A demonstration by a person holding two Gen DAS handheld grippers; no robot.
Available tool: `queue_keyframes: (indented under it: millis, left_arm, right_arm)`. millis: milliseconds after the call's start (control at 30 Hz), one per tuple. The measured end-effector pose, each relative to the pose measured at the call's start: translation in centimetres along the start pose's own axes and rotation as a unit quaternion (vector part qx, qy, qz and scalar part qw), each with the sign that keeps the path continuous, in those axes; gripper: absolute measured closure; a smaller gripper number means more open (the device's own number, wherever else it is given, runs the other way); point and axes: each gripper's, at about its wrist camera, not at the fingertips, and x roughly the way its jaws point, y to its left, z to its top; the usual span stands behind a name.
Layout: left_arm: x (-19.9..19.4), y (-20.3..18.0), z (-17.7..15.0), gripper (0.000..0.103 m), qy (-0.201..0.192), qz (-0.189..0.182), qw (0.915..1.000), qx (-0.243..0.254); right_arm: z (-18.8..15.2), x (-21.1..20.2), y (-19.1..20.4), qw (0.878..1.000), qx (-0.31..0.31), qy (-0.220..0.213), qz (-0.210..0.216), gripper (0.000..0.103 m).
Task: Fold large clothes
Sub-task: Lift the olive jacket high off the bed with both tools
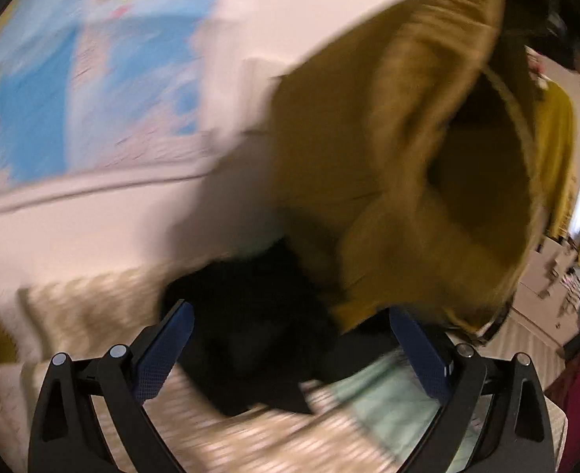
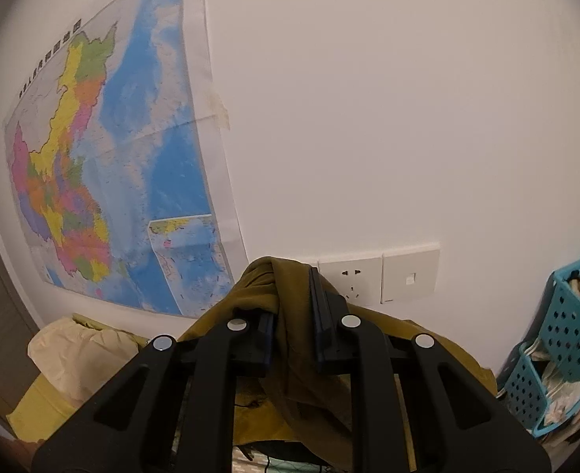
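Right gripper (image 2: 293, 315) fingers pinch the olive garment (image 2: 290, 374) before a wall map (image 2: 124, 165); left gripper (image 1: 290, 339) fingers wide.

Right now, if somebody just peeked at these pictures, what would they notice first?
Probably the big mustard-yellow cloth garment, bunched up and pinched in the right tool, hanging in front of a white wall. Next, the colourful paper wall map with lots of blue sea, off to the left. In the blurry left view, the left tool stands open near something black.
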Motion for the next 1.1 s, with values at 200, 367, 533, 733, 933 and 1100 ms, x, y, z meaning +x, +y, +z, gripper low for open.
queue_keyframes:
  millis: [200, 367, 533, 733, 933, 1100]
  left_arm:
    - [4.0, -2.0, 1.1, 0.025, 0.004, 0.046, 0.9986, 0.027]
    - [4.7, 0.8, 4.4, 0.1, 0.012, 0.057, 0.9983, -0.009]
    - [-1.6, 1.7, 11.2, 0.1, -0.071, 0.092, 0.9931, 0.011]
    - [-15.2, 0.9, 17.6, 0.1, -0.235, 0.144, 0.9605, 0.039]
    - [-31.1, -0.1, 18.0, 0.098, -0.338, 0.205, 0.9123, 0.105]
    - [-39.8, -1.9, 15.4, 0.099, -0.338, 0.273, 0.888, 0.15]
  right_arm:
    - [-0.4, -1.4, 0.2, 1.0, -0.002, 0.005, -0.004, 0.088]
    - [-0.2, -4.2, -0.2, 1.0, -0.004, -0.01, -0.016, 0.088]
    - [2.3, -10.8, 0.5, 0.997, -0.016, -0.068, -0.017, 0.089]
    - [5.3, -22.7, 4.1, 0.986, -0.061, -0.158, -0.009, 0.089]
    - [4.4, -31.6, 6.7, 0.978, -0.076, -0.188, 0.051, 0.088]
    - [1.0, -35.1, 10.0, 0.969, -0.104, -0.183, 0.125, 0.087]
